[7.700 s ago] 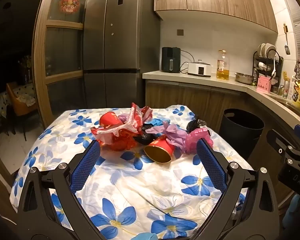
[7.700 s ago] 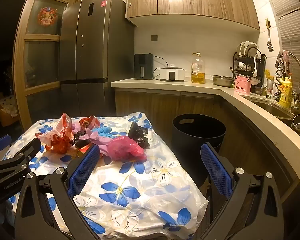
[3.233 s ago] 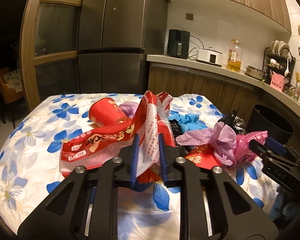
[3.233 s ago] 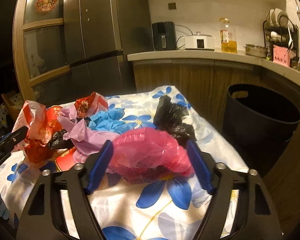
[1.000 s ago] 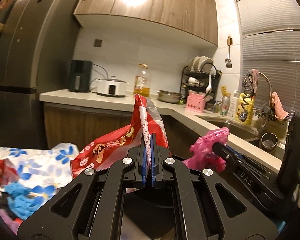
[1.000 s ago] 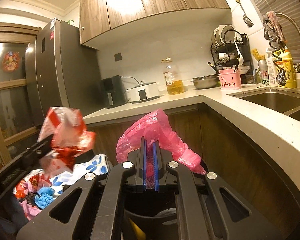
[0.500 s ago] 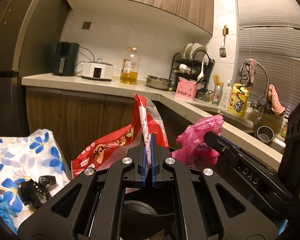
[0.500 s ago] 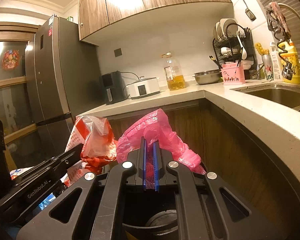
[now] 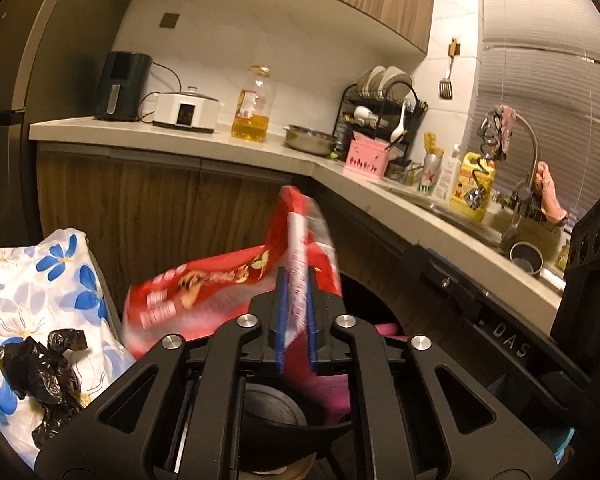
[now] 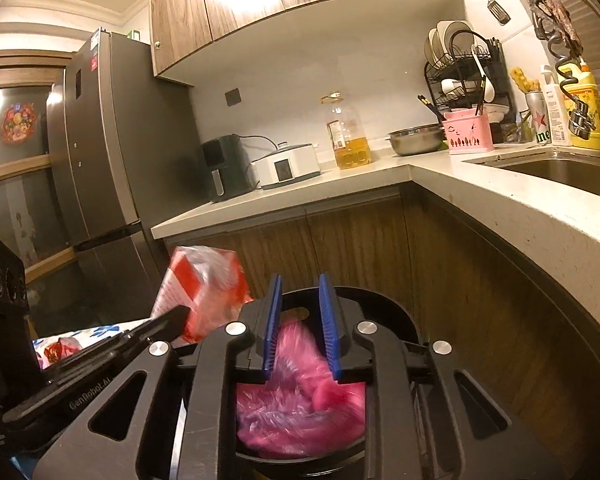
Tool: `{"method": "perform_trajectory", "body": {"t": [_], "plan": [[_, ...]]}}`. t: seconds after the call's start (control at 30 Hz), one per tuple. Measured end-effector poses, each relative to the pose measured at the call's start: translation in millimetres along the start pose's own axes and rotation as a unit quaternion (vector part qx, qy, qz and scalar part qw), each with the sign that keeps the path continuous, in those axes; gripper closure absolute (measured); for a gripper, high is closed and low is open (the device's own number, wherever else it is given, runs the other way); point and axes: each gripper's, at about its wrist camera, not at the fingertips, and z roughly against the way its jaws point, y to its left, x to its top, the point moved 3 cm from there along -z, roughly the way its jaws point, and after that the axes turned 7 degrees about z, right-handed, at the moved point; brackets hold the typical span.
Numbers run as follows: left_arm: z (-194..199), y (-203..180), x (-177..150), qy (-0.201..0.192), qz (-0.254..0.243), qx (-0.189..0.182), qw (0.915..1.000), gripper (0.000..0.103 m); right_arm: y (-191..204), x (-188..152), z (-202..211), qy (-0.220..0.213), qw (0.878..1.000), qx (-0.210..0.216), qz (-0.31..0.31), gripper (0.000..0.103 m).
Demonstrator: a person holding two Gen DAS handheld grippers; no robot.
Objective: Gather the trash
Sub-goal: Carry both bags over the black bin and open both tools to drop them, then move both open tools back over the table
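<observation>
We see a glossy, crinkly plastic red wrapper [image 9: 228,280], a thin shiny pink bag [image 10: 300,400] (film-like), wood-grain cabinets [image 10: 340,248], and a smooth matt worktop [image 10: 500,200].

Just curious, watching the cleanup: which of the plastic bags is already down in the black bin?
The pink bag, below the right gripper's parted jaws. The red bag sits between the left gripper's pads; the black bag lies on the table.

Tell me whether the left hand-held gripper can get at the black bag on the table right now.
Probably not yet: the left hand-held gripper has the red wrapper between its pads, over the bin; the black bag lies unobstructed.
</observation>
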Motion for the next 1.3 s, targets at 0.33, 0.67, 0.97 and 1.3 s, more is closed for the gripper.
{"method": "perform_trajectory", "body": {"t": [0.33,0.67,0.97,1.3], "plan": [[5,11,-6,0.004,0.016,0.024,0.9996,0.044,-6,-5,5,0.005,1.000,-0.012,-0.011,0.067],[45,18,-12,-0.012,0.010,0.103,0.9946,0.018,8,-7,24,0.001,1.000,-0.021,-0.003,0.039],[102,35,-20,-0.021,0.011,0.189,0.9818,0.010,38,-9,53,-0.008,1.000,-0.022,0.015,0.026],[190,61,-40,-0.049,0.005,0.270,0.9617,0.010,79,-21,78,0.003,1.000,-0.005,0.023,0.025]]}}
